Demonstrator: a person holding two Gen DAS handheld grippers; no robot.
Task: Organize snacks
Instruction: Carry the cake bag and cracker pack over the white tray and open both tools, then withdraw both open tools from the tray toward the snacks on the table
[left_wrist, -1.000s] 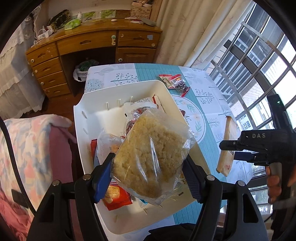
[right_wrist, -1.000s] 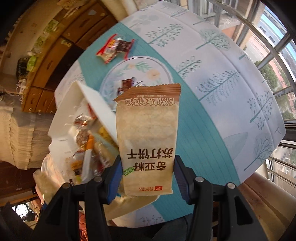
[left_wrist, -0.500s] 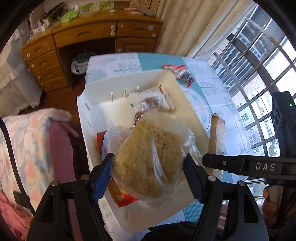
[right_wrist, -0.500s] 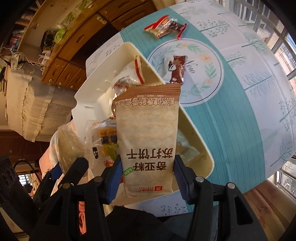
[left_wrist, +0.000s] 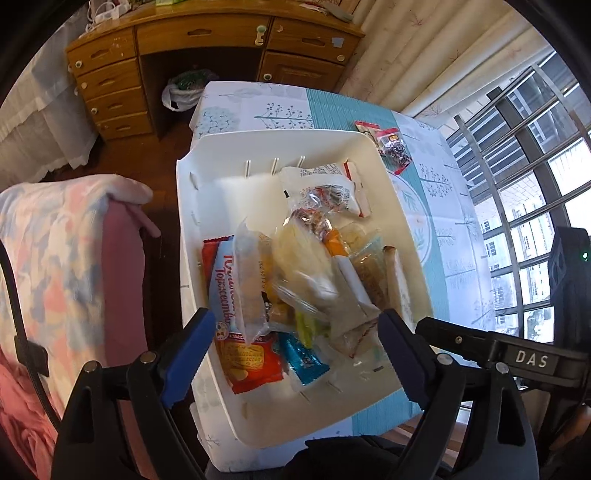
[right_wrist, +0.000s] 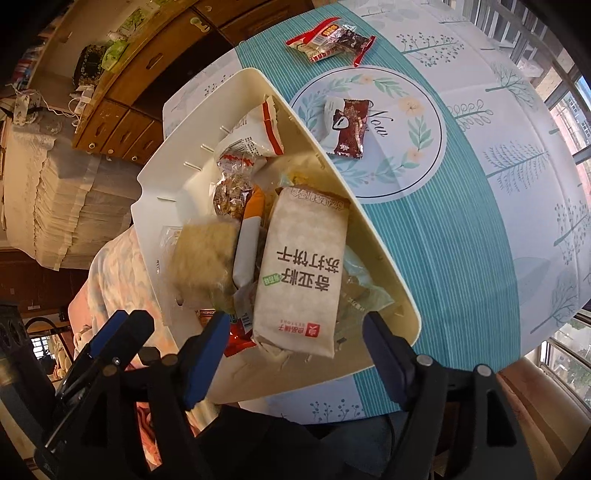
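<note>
Both released since a second ago: left gripper (left_wrist: 291, 345) and right gripper (right_wrist: 293, 345) just opening, jaws wide, nothing pinched. Clear crumbly bag (right_wrist: 203, 258) and tan cracker pack (right_wrist: 303, 269) now loose among wrappers in white bin (left_wrist: 207, 206) at desk's (right_wrist: 480, 221) near edge.

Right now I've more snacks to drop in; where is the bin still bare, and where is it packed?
Bare: the bin's far-left corner, between the slotted far wall and the white-and-red packet. The near half is packed, from the red wrapper across to the cracker pack. The open table beside the brown wrapper is free too.
</note>
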